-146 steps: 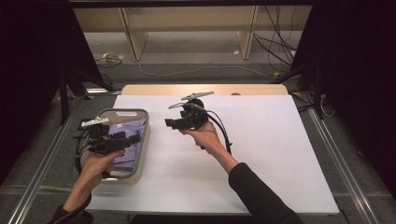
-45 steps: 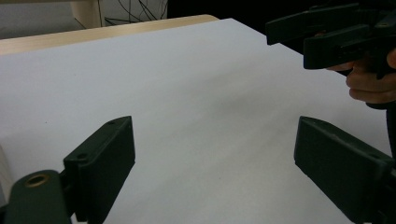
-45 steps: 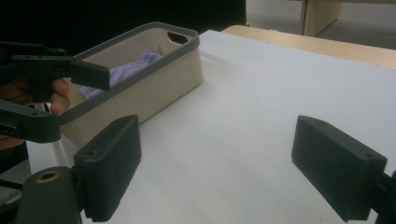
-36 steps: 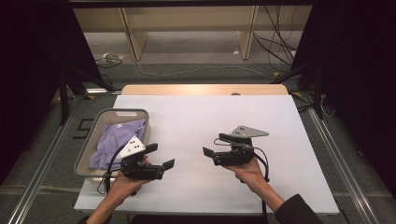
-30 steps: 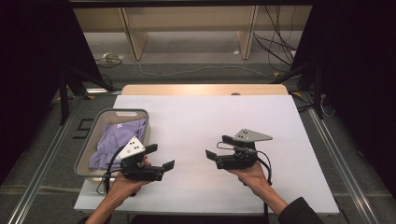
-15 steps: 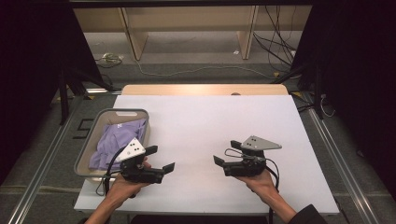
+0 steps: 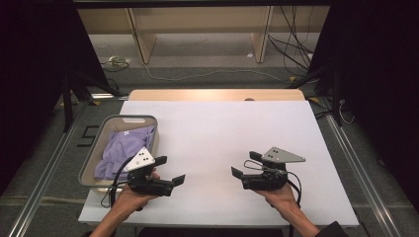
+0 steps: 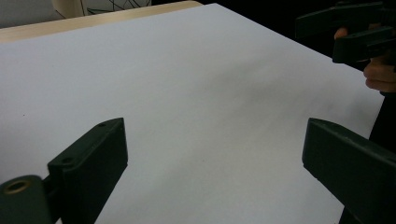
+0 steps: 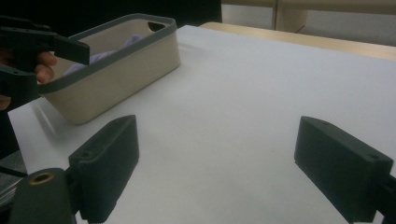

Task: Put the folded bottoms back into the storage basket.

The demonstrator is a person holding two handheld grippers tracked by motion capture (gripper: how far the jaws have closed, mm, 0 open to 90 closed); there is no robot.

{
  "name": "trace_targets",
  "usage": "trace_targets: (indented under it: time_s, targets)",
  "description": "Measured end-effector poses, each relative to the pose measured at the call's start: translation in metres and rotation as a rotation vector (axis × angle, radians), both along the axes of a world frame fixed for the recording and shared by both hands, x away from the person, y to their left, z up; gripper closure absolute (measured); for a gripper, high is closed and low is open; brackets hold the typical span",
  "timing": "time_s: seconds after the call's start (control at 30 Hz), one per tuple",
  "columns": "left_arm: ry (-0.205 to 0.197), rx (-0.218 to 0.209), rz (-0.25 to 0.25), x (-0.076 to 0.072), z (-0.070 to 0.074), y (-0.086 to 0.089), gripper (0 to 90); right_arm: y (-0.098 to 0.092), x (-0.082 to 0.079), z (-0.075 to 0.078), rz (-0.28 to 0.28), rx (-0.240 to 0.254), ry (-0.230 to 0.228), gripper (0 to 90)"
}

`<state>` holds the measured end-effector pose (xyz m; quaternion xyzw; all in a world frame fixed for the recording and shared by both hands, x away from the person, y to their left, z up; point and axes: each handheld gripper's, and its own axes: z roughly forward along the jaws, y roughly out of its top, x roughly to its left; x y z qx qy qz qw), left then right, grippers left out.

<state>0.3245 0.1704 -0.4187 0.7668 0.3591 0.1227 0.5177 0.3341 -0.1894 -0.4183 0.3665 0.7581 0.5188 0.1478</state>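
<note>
Tools (image 7: 170, 170) (image 7: 242, 165) agape; high-view lilac cloth (image 7: 123, 148)

Table (image 7: 217, 128) is covered by a matt white sheet, smooth, paper-like; a strip of pale wood is exposed along the far edge. Bin (image 7: 94, 158) is seen as smooth beige plastic with a darker grey rim, satin finish. Cloth (image 7: 123, 148) inside it is soft lilac fabric, creased, matt. Left gripper (image 7: 171, 170) and right gripper (image 7: 242, 165) are built from matt black plastic; jaw faces look flat and slightly grainy, with a brass-coloured insert near each base. Grey top plates look like dull metal.
</note>
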Motion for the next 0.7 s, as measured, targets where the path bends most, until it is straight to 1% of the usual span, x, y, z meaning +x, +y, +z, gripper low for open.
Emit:
trace_targets:
  time_s: [0.17,0.23,0.37,0.47,0.53,0.63,0.7]
  targets:
    - [0.004,-0.007,-0.004,-0.001,0.000,0.000,6.6,-0.001,-0.004,-0.003,-0.005,-0.014,0.007,14.7]
    - [0.005,-0.005,-0.007,-0.002,0.000,0.000,6.6,-0.003,-0.007,-0.003,-0.012,-0.012,0.002,14.8]
    - [0.005,0.004,-0.020,-0.005,0.000,0.000,6.6,-0.007,-0.011,-0.001,-0.031,0.003,-0.008,14.8]
    - [0.005,0.001,-0.022,-0.006,0.000,-0.001,6.6,-0.011,-0.014,0.000,-0.042,0.017,-0.002,14.8]
    - [0.004,0.002,-0.023,-0.007,-0.001,-0.001,6.6,-0.013,-0.015,0.000,-0.047,0.021,0.002,14.8]
    - [0.009,-0.009,-0.023,-0.009,-0.002,-0.002,6.5,-0.015,-0.017,0.000,-0.052,0.025,0.006,14.8]
    - [0.005,-0.002,-0.027,-0.009,-0.002,-0.003,6.5,-0.016,-0.017,0.000,-0.052,0.024,0.004,14.8]
